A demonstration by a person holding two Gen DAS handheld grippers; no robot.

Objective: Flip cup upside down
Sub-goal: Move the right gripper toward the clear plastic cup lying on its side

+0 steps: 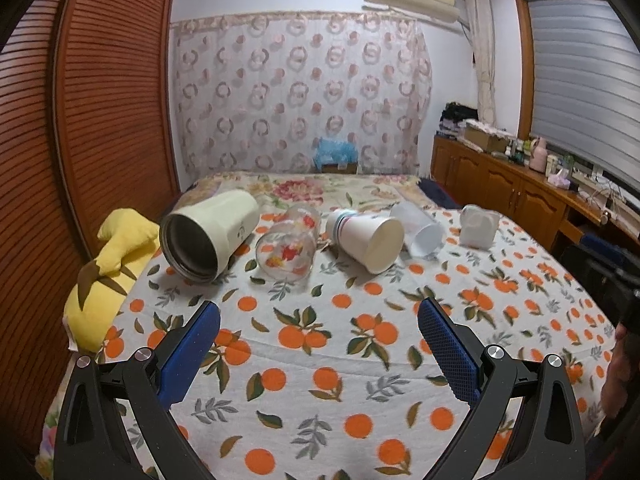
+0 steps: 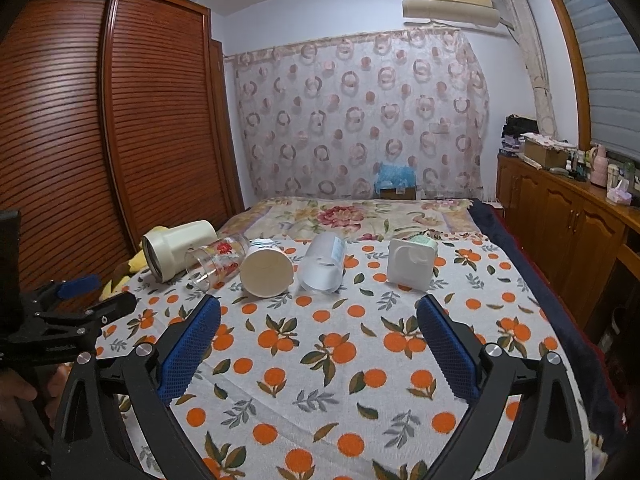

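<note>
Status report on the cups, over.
Left gripper and right gripper open, empty. Five cups on their sides, paper cup central. Nothing in the way.

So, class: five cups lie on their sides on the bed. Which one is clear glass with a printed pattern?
The glass tumbler, second from the left, between the cream steel-lined mug and the white paper cup. Only it is see-through with red and orange prints.
</note>
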